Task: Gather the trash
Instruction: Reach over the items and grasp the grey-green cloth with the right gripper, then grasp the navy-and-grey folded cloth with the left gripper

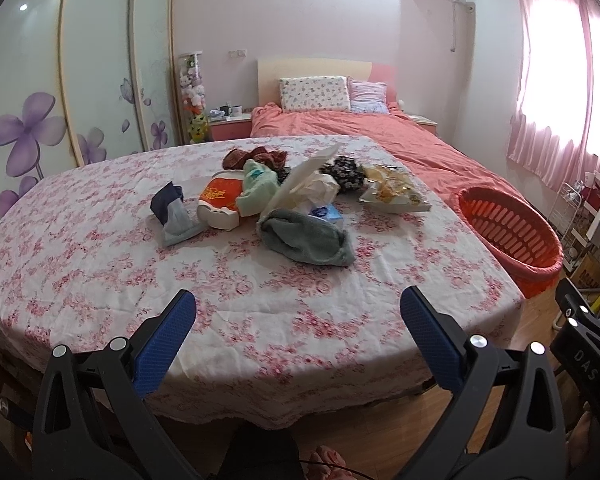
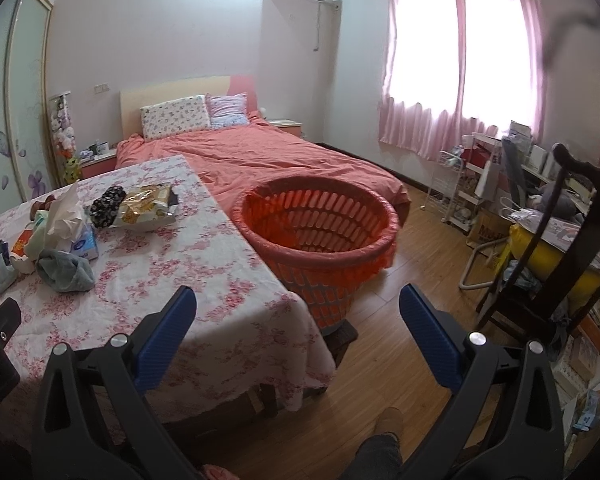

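A pile of clutter lies in the middle of the floral-cloth table (image 1: 100,272): a yellow snack bag (image 1: 392,192), crumpled tissue (image 1: 320,188), a blue tissue pack (image 1: 326,213), a red and white packet (image 1: 220,200), socks and a grey-green cloth (image 1: 306,240). The snack bag (image 2: 146,206) and tissue (image 2: 66,210) also show in the right wrist view. An orange basket (image 2: 320,224) stands at the table's right side, also in the left view (image 1: 512,236). My left gripper (image 1: 298,320) is open and empty over the table's near edge. My right gripper (image 2: 298,320) is open and empty, short of the basket.
A bed with a salmon cover (image 2: 260,152) lies behind the table. A dark wooden chair (image 2: 572,240) with a yellow cushion and cluttered shelves (image 2: 480,184) stand at the right. Wood floor (image 2: 420,280) lies between basket and chair. A wardrobe (image 1: 60,100) stands at the left.
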`<state>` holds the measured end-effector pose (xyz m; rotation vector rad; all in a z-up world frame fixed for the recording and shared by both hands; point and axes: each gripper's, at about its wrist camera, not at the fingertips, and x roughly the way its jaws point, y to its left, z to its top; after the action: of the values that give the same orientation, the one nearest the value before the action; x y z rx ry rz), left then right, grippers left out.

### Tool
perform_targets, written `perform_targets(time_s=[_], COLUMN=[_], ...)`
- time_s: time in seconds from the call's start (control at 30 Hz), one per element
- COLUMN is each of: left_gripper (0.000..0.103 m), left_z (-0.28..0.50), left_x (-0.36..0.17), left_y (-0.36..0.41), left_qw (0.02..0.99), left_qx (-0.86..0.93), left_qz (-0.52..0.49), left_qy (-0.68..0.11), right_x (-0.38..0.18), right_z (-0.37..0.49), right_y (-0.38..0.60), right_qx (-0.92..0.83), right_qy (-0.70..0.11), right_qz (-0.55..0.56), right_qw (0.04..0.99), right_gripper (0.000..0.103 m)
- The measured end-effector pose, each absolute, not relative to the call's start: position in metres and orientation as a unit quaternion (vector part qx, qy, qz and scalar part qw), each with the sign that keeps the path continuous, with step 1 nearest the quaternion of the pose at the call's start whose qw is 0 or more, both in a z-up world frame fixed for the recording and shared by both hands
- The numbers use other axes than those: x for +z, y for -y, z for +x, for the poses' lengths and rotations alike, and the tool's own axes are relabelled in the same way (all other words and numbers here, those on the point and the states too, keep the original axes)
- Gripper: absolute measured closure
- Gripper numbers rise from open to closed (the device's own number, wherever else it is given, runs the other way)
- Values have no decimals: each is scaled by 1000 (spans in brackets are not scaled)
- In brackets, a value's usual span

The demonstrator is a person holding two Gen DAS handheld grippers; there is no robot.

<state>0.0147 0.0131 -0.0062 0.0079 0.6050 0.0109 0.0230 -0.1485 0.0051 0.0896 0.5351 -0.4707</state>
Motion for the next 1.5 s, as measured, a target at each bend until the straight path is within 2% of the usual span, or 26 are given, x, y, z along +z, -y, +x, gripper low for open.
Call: perform_targets(time_s=[0.57, 0.87, 1.07, 1.1, 1.13, 1.17, 1.27, 1.37, 1.5], left_gripper=[2, 2, 2, 2, 2, 2, 2, 3, 16], left_z=[64, 80, 92, 96, 99, 103, 116, 128, 149], left_x=[-16, -20, -23, -23, -24, -24, -24, -24, -26], left_y=[-107, -142, -156, -158, -160, -162, -166, -169, -170], left_qw=[937, 931, 930, 930, 929, 928, 925, 923, 919], left_qx=[104, 110, 107, 100, 96, 92, 88, 88, 84], left_qz=[-47, -78, -93, -100, -104, -108, -116, -118, -117], left_qy=[-330, -339, -338, -341, -343, -346, -350, -354, -368], right_x=[-13, -24, -36, -40, -43, -47, -52, -48, -42], right_z=[121, 174, 203, 208, 210, 213, 209, 197, 182], right_y=[75, 32, 12, 8, 6, 4, 5, 14, 38], right_qx=[-57, 23, 48, 54, 57, 62, 64, 71, 46], right_qy=[-327, -353, -372, -382, -389, -401, -405, -403, -394], right_qz=[42, 39, 32, 27, 24, 19, 13, 19, 27], right_qw=[942, 934, 926, 922, 919, 914, 912, 912, 918], right_gripper=[5, 26, 32, 35, 44, 58, 86, 92, 92])
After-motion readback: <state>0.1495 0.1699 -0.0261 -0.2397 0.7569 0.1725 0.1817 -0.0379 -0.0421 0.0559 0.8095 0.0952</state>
